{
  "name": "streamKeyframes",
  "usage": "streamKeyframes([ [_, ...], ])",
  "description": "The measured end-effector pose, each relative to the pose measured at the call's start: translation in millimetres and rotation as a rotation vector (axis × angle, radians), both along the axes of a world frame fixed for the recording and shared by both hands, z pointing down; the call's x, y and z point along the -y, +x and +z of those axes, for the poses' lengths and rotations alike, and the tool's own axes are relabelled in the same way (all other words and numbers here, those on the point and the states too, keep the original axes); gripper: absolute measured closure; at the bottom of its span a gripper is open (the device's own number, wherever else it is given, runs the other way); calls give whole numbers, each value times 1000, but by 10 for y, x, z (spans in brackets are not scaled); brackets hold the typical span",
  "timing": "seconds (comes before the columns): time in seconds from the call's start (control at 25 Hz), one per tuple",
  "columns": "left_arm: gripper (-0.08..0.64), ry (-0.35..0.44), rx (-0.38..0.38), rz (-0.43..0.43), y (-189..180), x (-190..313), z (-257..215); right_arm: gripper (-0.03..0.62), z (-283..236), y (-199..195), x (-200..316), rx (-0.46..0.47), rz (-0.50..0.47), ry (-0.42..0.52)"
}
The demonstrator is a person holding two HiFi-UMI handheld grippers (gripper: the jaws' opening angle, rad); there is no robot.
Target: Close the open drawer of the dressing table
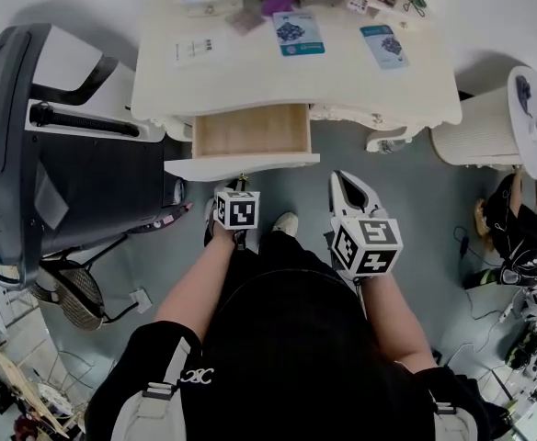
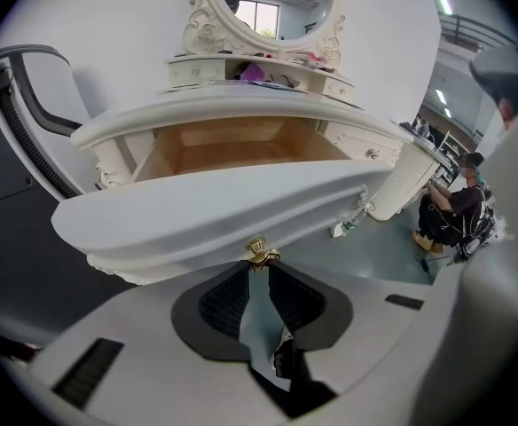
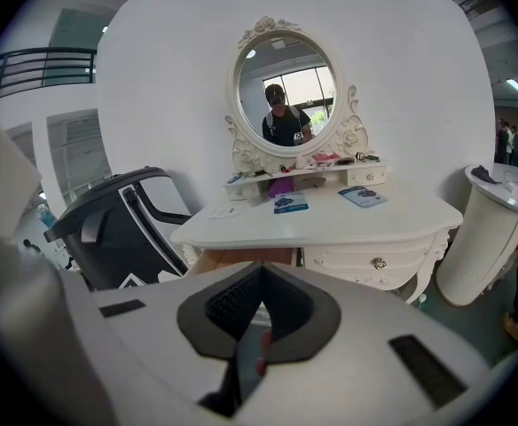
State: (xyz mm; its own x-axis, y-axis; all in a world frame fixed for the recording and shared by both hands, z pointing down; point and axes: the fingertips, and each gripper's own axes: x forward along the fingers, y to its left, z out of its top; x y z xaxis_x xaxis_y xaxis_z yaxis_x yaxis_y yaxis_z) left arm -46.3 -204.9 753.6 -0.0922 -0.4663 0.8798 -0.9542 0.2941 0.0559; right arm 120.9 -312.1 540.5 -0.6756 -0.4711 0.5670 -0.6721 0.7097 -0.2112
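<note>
The white dressing table (image 1: 250,81) has its middle drawer (image 1: 241,165) pulled out, and the bare wooden inside shows. A small gold knob (image 2: 257,251) sits in the middle of the drawer's white front (image 2: 223,207). My left gripper (image 2: 259,264) is right at that front, its fingertips shut on the knob; in the head view the left gripper (image 1: 241,184) touches the front's lower edge. My right gripper (image 1: 351,186) hangs to the right of the drawer, off the table and a little below its front edge. Its jaws are shut on nothing, and the right gripper (image 3: 261,278) points at the table.
A large black machine (image 1: 29,154) stands close on the left of the table. A white ribbed cylinder (image 1: 489,131) stands at the right, and a person (image 1: 526,237) sits on the floor beyond it. Cards and small items lie on the tabletop below an oval mirror (image 3: 286,96).
</note>
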Motion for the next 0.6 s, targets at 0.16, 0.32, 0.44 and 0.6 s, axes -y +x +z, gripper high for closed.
streamKeyframes([
  [0.16, 490, -14, 7, -22, -90, 120, -3, 583, 8, 33, 4, 3, -3, 0],
  [0.32, 494, -5, 32, -45, -246, 316, -34, 583, 0, 122, 62, 7, 20, -4],
  [0.44, 495, 13, 37, -50, -361, 502, -53, 583, 20, 240, 126, 2, 52, -6],
  [0.6, 497, 50, 29, -46, -488, 710, -58, 583, 71, 388, 189, -17, 92, -7],
])
